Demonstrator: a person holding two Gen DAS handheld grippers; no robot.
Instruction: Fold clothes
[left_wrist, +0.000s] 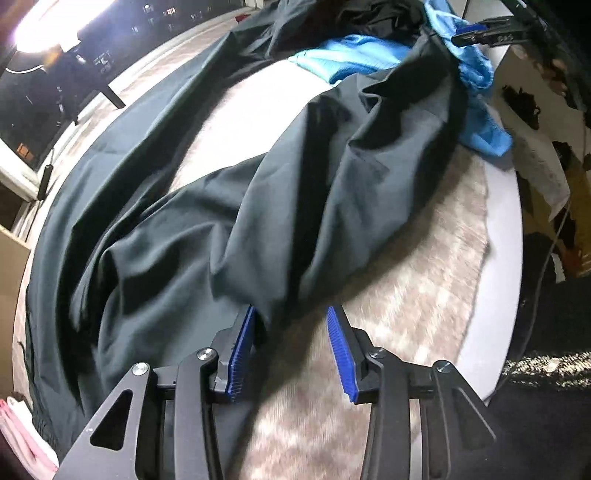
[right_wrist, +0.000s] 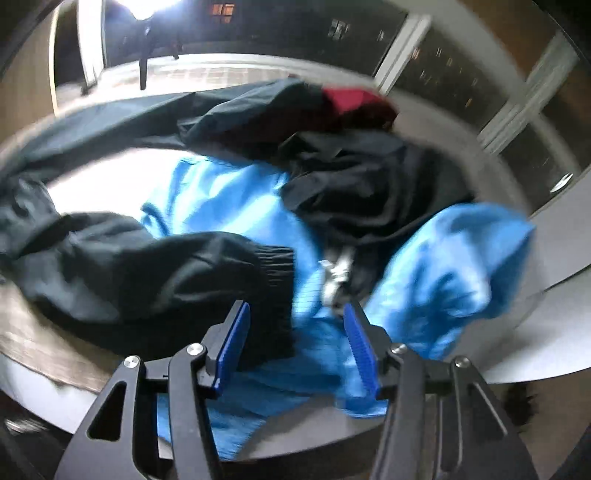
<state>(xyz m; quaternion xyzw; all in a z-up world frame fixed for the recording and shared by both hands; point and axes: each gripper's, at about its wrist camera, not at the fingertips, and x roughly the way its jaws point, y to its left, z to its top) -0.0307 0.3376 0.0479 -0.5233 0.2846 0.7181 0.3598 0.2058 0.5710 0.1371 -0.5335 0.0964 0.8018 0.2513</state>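
Both tongs gape wide, holding nothing: my left gripper (left_wrist: 290, 349) just beside the dark trousers (left_wrist: 229, 206), my right gripper (right_wrist: 295, 347) over their ribbed cuff (right_wrist: 275, 284). I judge the cloth thin, limp and slippery, so I would pinch that cuff ahead of the right tongs, clear of the blue garment (right_wrist: 443, 266) beneath.

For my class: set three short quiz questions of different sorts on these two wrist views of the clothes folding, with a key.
1. True or false: the left gripper is shut on the dark trousers.
2. Multiple choice: what colour is the garment lying under the trousers' ribbed cuff in the right wrist view? A red, B blue, C white.
3. Fill in: the right gripper has its jaws ____.

Key: 1 false, its jaws stand open at the trousers' edge. 2 B. 3 open.
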